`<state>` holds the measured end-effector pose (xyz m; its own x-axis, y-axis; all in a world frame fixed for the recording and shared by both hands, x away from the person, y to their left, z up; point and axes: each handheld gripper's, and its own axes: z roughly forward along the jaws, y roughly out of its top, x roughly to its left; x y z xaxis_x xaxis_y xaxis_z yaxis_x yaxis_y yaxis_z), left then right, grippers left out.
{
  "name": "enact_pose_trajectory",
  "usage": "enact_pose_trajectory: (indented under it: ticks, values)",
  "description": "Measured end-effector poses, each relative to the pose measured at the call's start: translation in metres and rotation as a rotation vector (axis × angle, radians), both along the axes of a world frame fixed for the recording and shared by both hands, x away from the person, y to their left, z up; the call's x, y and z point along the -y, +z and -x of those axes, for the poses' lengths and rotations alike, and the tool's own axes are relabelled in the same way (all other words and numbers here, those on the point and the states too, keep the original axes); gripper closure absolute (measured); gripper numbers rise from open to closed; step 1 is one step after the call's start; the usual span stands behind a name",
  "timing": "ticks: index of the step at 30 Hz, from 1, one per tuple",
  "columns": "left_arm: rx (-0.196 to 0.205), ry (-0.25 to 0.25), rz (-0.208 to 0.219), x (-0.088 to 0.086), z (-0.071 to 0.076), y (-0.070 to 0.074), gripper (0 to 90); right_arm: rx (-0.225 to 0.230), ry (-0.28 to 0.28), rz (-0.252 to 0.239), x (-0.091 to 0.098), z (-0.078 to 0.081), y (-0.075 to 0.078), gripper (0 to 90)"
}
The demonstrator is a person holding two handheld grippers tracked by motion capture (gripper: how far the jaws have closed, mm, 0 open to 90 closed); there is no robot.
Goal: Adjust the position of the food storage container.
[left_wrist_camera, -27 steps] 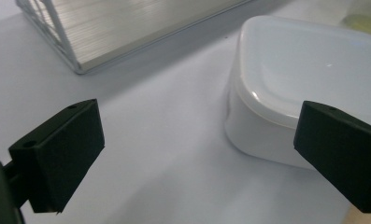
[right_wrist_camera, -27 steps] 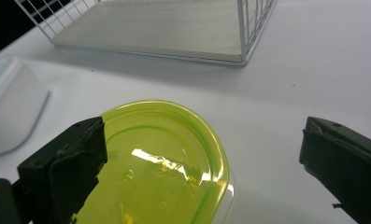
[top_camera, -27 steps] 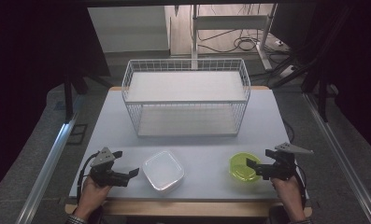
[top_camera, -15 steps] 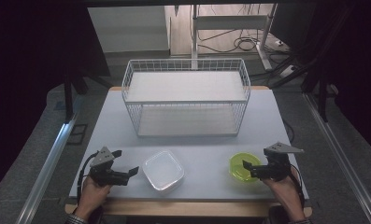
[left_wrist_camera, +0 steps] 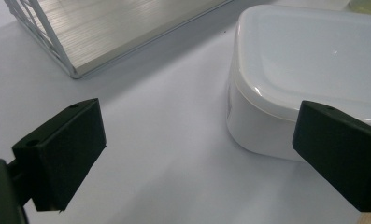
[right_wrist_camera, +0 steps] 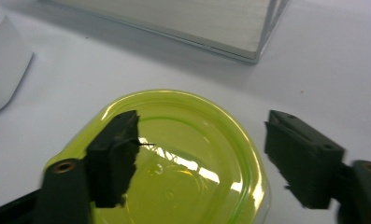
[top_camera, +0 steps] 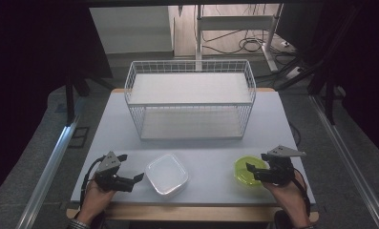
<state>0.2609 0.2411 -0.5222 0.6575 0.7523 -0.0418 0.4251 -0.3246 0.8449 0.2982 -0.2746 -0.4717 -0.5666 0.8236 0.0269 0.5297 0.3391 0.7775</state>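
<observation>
I note that the right hand-held gripper has advanced over the green lid within the last second, jaws wide and empty, while the left hand-held gripper stays wide beside the white box on the table, suggesting a lid pickup.

white table: wire basket, white lidded container, green lid.
</observation>
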Motion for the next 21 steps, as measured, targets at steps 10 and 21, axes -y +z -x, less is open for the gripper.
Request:
enact_pose_trajectory:
  ticks: [10, 21]
  values:
    - [-0.007, -0.005, -0.004, 0.001, -0.001, -0.001, 2.6, 0.002, 0.139, 0.05, -0.016, 0.014, 0.011, 64.5]
    - [0.002, 0.008, 0.001, -0.001, -0.001, -0.001, 2.6, -0.036, 0.28, 0.075, -0.033, 0.024, 0.013, 89.5]
